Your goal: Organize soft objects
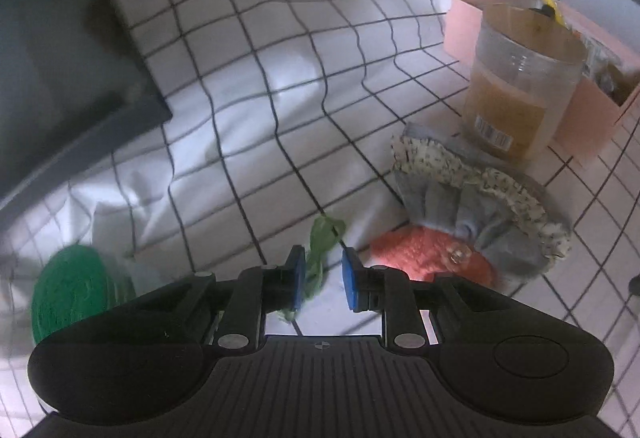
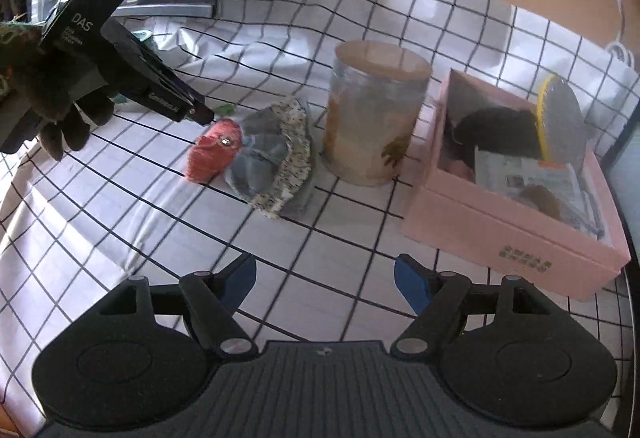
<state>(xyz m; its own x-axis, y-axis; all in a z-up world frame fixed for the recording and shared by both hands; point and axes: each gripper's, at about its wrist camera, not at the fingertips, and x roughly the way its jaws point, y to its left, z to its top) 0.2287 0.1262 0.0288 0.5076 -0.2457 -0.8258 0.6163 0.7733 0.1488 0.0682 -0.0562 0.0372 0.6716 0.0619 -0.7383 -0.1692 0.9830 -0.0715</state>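
Note:
My left gripper (image 1: pixel 323 280) has its blue pads a little apart with a thin green strip of fabric (image 1: pixel 323 242) between them, lying against the left pad. A red knitted piece (image 1: pixel 416 252) lies just right of it, partly under a grey ruffled scrunchie with floral trim (image 1: pixel 476 198). A green yarn ball (image 1: pixel 76 288) sits at the left. In the right wrist view, the left gripper (image 2: pixel 202 114) reaches down beside the red piece (image 2: pixel 214 156) and scrunchie (image 2: pixel 276 158). My right gripper (image 2: pixel 325 282) is wide open and empty above the cloth.
A clear jar with a tan lid (image 2: pixel 370 110) stands right of the scrunchie. An open pink box (image 2: pixel 516 234) with dark items, papers and a yellow-rimmed mirror sits at the far right. A checked cloth (image 2: pixel 280 238) covers the table. A dark panel (image 1: pixel 60 58) stands at the left.

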